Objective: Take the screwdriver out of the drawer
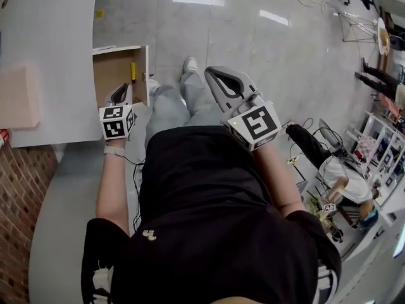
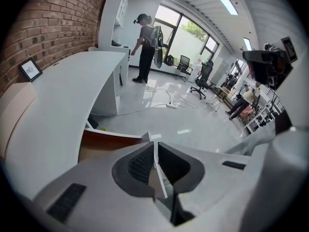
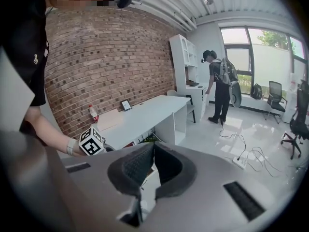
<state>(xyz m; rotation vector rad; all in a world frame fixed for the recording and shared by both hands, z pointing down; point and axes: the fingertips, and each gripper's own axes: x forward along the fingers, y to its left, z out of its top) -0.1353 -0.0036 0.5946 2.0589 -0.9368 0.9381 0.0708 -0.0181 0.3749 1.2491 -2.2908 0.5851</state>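
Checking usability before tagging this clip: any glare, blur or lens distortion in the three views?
Head view: sharp, with ceiling-light glare streaks on the glossy floor; the screwdriver in the open drawer is legible. Left gripper view: heavy fisheye bending, dark corners, bright window. Right gripper view: same fisheye, window washed out, mosaic patch top left.

My grey left gripper (image 1: 122, 92) and grey right gripper (image 1: 215, 75) each carry a black-and-white square-patterned cube, the screwdriver (image 1: 133, 71) shows yellow, the drawer (image 1: 111, 71) is brown inside with a white front, the desk (image 1: 57, 43) white, the brick wall (image 1: 19, 201) reddish-brown, my shirt (image 1: 209, 201) black.
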